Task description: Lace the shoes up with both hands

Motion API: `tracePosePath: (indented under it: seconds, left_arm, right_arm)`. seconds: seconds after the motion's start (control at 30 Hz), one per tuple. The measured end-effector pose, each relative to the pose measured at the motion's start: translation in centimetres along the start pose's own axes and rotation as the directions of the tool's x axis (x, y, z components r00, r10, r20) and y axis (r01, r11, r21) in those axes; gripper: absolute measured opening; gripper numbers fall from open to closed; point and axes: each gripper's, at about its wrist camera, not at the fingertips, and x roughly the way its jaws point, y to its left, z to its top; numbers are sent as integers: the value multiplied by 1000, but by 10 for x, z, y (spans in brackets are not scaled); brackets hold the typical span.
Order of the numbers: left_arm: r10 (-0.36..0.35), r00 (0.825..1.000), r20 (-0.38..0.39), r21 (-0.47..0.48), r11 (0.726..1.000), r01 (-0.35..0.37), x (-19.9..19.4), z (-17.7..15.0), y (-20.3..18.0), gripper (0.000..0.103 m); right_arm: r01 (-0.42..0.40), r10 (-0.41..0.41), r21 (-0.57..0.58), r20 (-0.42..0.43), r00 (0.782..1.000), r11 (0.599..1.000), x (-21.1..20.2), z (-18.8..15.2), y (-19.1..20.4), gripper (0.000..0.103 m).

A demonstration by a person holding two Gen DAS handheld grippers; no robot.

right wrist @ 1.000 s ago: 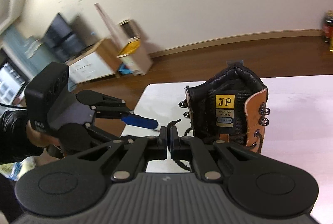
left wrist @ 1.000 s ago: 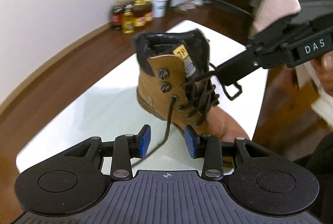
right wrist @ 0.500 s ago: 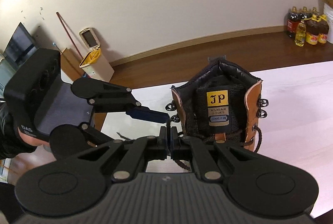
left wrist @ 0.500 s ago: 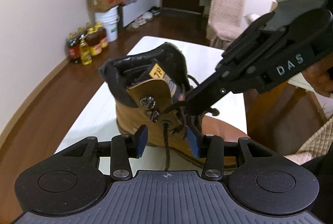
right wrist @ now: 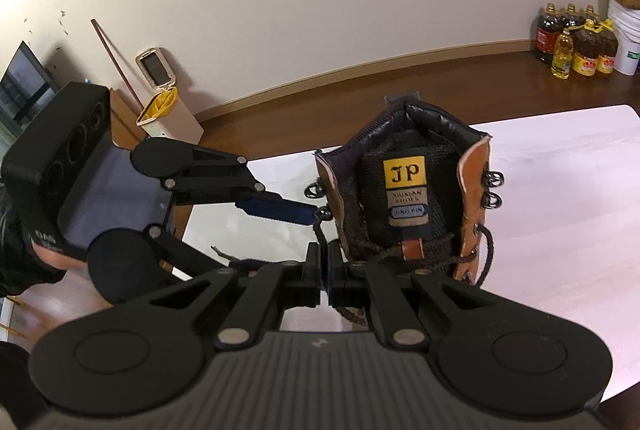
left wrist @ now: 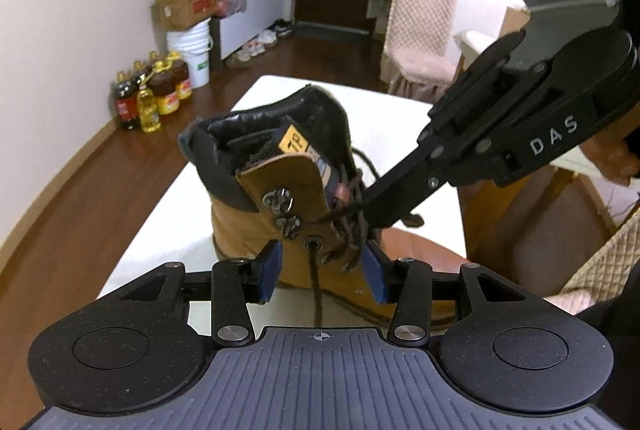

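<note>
A tan boot [left wrist: 256, 230] with a black collar stands on the white table [left wrist: 168, 214]. A dark lace [left wrist: 316, 290] hangs from a side eyelet and runs down between the blue pads of my left gripper [left wrist: 322, 272]. Those jaws are opening and the pads do not press the lace. My right gripper [right wrist: 324, 266] reaches in from the upper right of the left wrist view and is shut on a lace strand at the boot's front. In the right wrist view the boot's tongue label [right wrist: 404, 174] faces me, and the left gripper's upper finger [right wrist: 276, 208] points at the boot's side hooks.
Oil bottles [left wrist: 152, 98], a white bucket [left wrist: 196, 54] and a cardboard box stand on the floor by the wall. A pink-covered chair [left wrist: 420, 42] is beyond the table. A bin with a yellow liner [right wrist: 160, 110] stands by the other wall. A person's hand [left wrist: 616, 158] holds the right gripper.
My left gripper has come closer to the boot and lower, its jaws have widened, and the hanging lace now lies between the pads. The right gripper stays shut at the laces.
</note>
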Motion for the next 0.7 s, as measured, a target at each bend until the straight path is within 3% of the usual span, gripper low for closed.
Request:
tracePosePath:
  seconds: [0.33, 0.53, 0.7]
  left_arm:
    - [-6, 1000, -4, 28, 1000, 6, -3, 0, -10, 49]
    - [37, 998, -46, 32, 999, -35, 7, -1, -7, 49]
    - [30, 1000, -4, 35, 999, -29, 5, 3, -2, 52]
  right_arm:
    - [7, -7, -29, -5, 1000, 1000, -1, -2, 2, 4]
    - [1, -2, -30, -21, 1000, 1000, 3, -5, 0, 4]
    - [6, -6, -34, -4, 1000, 999, -1, -6, 2, 5]
